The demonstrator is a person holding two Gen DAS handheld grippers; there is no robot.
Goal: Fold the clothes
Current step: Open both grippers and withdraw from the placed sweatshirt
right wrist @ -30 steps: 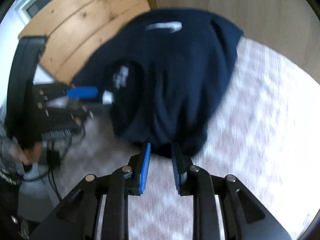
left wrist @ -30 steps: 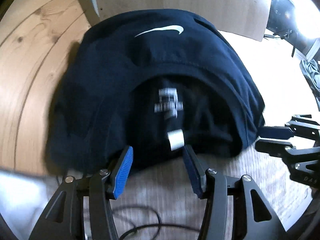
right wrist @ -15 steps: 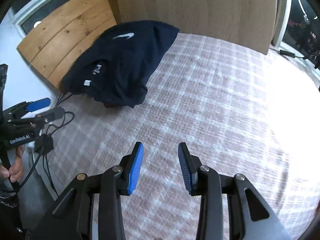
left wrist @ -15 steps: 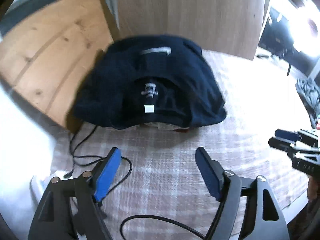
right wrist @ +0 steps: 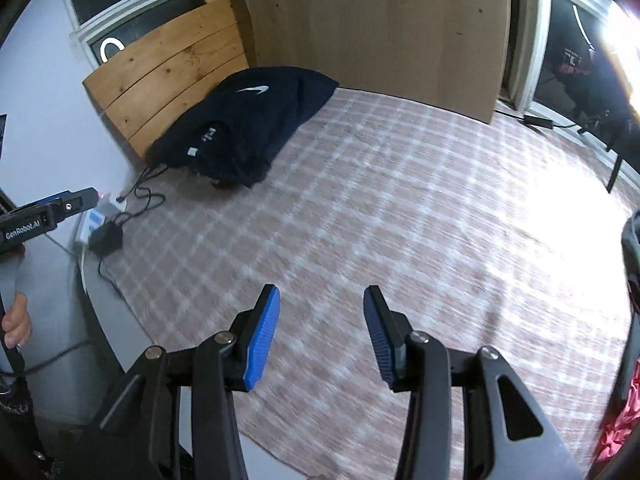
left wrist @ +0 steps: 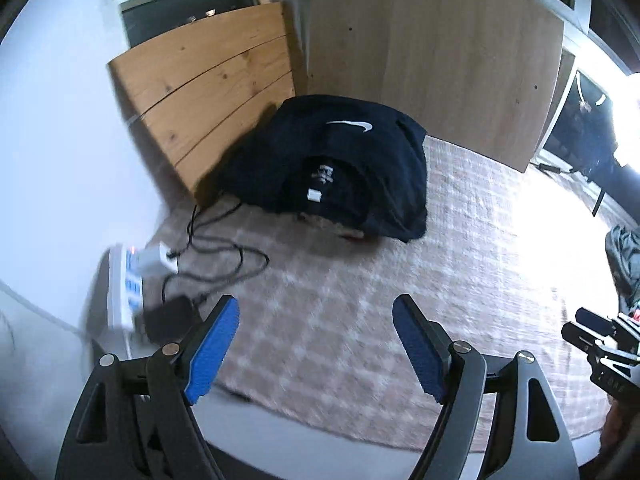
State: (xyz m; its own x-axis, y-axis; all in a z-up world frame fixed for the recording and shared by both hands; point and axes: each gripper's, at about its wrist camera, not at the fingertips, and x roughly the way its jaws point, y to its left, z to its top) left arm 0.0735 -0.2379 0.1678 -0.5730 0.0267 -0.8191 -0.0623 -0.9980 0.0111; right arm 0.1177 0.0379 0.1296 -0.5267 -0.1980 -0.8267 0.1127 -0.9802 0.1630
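Currently both grippers are hovering over the pink-and-white checked bed cover (right wrist: 400, 208), each empty. Left gripper (left wrist: 316, 344): blue-padded jaws are standing wide apart, nothing between them. Right gripper (right wrist: 322, 332): jaws likewise spread, gripping nothing. Folded navy sweatshirt with a white swoosh logo (left wrist: 344, 168) is lying at the far corner of the cover — its back is resting against the knotty pine plank headboard (left wrist: 208, 104) and the pale wooden panel (left wrist: 432, 56) beside it. Neck opening is facing the cameras, a small white label showing inside the collar. A sliver of something red and pale is peeking out beneath its near edge; too small to identify. Black cables (left wrist: 216, 248) are trailing from under the sweatshirt toward a white power strip (left wrist: 128, 284) and a black adapter block (left wrist: 168, 316) at the cover's left edge. Right-wrist view — a person's hand (right wrist: 16, 320) is gripping the left tool's handle at far left. Pink fabric (right wrist: 620, 420) is bunching at lower right, well apart from the sweatshirt.
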